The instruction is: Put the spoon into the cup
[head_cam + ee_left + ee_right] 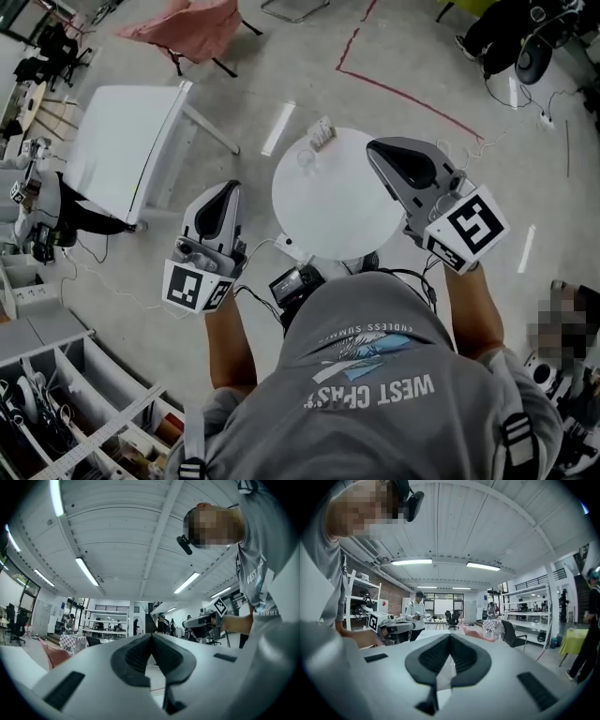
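Observation:
In the head view a round white table (337, 220) stands in front of me. A clear cup (307, 159) sits near its far left edge. A small pale object (322, 134) lies at the far rim just beyond the cup; I cannot tell whether it is the spoon. My left gripper (225, 192) is held left of the table and my right gripper (378, 150) over its right edge, both well apart from the cup. In both gripper views the jaws point up at the room, shut with tips meeting and nothing between them: left gripper (151, 635), right gripper (450, 636).
A white rectangular table (122, 150) stands to the left, with a pink chair (187, 23) behind it. Red tape (403, 94) marks the floor beyond the round table. Shelving bins (66, 412) fill the lower left. Other people stand far off in the gripper views.

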